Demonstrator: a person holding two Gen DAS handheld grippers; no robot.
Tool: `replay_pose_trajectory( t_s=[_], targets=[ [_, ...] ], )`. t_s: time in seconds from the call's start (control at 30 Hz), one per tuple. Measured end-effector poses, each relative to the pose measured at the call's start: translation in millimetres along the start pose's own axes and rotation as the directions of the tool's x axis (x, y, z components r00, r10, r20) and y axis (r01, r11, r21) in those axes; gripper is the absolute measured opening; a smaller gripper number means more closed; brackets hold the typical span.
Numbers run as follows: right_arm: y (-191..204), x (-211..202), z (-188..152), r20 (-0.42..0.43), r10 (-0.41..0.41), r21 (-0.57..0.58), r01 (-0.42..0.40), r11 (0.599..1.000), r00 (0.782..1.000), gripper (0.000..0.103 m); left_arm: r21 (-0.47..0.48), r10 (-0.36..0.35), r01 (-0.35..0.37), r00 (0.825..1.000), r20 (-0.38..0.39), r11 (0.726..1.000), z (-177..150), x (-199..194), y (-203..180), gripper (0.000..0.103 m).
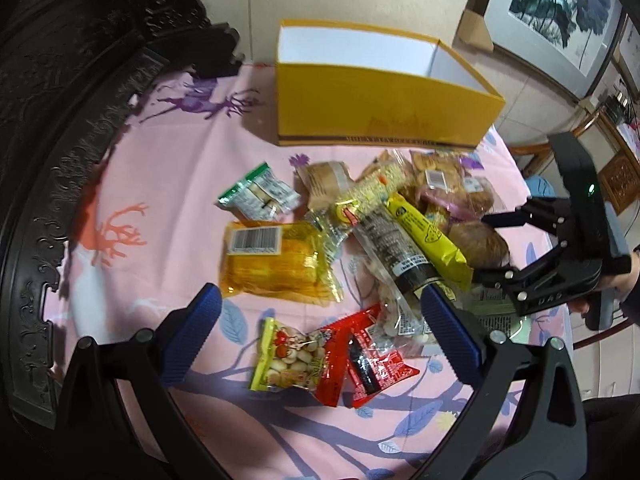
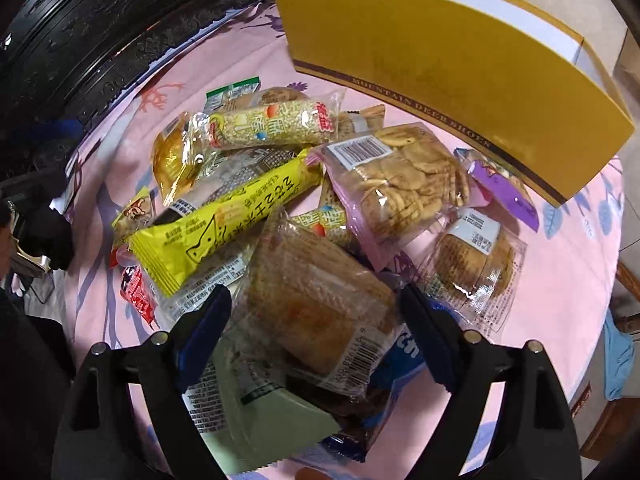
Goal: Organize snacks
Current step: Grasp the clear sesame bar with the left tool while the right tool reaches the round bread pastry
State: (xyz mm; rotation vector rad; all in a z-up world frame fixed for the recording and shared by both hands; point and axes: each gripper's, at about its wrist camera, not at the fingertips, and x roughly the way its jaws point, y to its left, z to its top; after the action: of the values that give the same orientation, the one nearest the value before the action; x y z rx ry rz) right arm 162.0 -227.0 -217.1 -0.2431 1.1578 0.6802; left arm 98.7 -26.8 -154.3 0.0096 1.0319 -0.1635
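Observation:
Several wrapped snacks lie heaped on a pink tablecloth point(image 1: 168, 168) in front of an open yellow shoe box point(image 1: 380, 116), which also shows in the right wrist view point(image 2: 460, 68). My left gripper point(image 1: 320, 312) is open above a red packet point(image 1: 360, 356) and a green-edged nut packet point(image 1: 280, 356). My right gripper point(image 2: 316, 312) is open, its jaws on either side of a brown cake in clear wrap point(image 2: 312, 296); whether they touch it I cannot tell. It also appears in the left wrist view point(image 1: 492, 244). A long yellow bar point(image 2: 224, 220) lies just left of the cake.
A dark carved wooden furniture edge point(image 1: 48, 160) curves along the left of the table. A biscuit bag point(image 2: 400, 176), a purple packet point(image 2: 504, 188) and a round cake point(image 2: 476, 260) lie between my right gripper and the box. A framed picture point(image 1: 560, 4) leans at the back right.

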Motion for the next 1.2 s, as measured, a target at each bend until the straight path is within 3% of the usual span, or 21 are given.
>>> replay_pose_trajectory(
  t_s=[0.13,0.3,0.4,0.47,0.57,0.67,0.73,0.87,1.07,1.2],
  targets=[
    [-4.5,-11.9,-6.0,0.015,-0.009,0.048,0.008,0.999,1.000,0.069,0.033,-0.013,0.013,1.000,-0.015,0.999,4.1,8.6,-10.7,0.101],
    [-3.5,-19.2,-13.1,0.046,-0.034,0.092,0.029,0.995,0.998,0.064,0.064,-0.038,0.039,0.999,-0.010,0.997,16.7,22.1,-21.3,0.101],
    [-5.4,-23.0,-15.0,0.065,-0.025,0.164,0.014,0.986,0.998,0.062,0.079,-0.049,0.046,0.998,0.035,0.996,35.5,31.2,-21.2,0.101],
    [-5.6,-22.5,-17.9,0.076,-0.037,0.205,0.020,0.979,0.996,0.062,0.099,-0.088,0.081,0.994,0.069,0.992,50.8,43.3,-20.1,0.101],
    [-5.7,-22.9,-18.4,0.081,-0.048,0.249,0.027,0.968,0.996,0.063,0.136,-0.159,0.149,0.985,0.061,0.979,68.7,62.2,-21.9,0.098],
    [-7.0,-23.9,-19.8,0.091,-0.049,0.284,0.021,0.959,0.995,0.063,0.226,-0.234,0.220,0.971,0.038,0.949,84.3,77.1,-31.4,0.081],
    [-8.4,-24.9,-21.6,0.097,-0.047,0.300,0.016,0.954,0.994,0.063,0.294,-0.249,0.236,0.969,0.007,0.926,86.8,87.1,-40.1,0.072],
    [-9.0,-27.1,-24.7,0.103,-0.048,0.312,0.014,0.950,0.994,0.064,0.366,-0.255,0.270,0.963,-0.088,0.891,82.2,110.5,-49.8,0.041],
    [-11.6,-28.1,-26.2,0.113,-0.039,0.334,-0.001,0.942,0.993,0.064,0.442,-0.232,0.255,0.967,-0.105,0.860,79.5,119.1,-58.3,0.031],
    [-11.7,-26.6,-25.9,0.116,-0.038,0.342,-0.004,0.940,0.992,0.064,0.560,-0.214,0.219,0.974,-0.075,0.799,71.6,110.1,-73.2,0.025]
  ],
)
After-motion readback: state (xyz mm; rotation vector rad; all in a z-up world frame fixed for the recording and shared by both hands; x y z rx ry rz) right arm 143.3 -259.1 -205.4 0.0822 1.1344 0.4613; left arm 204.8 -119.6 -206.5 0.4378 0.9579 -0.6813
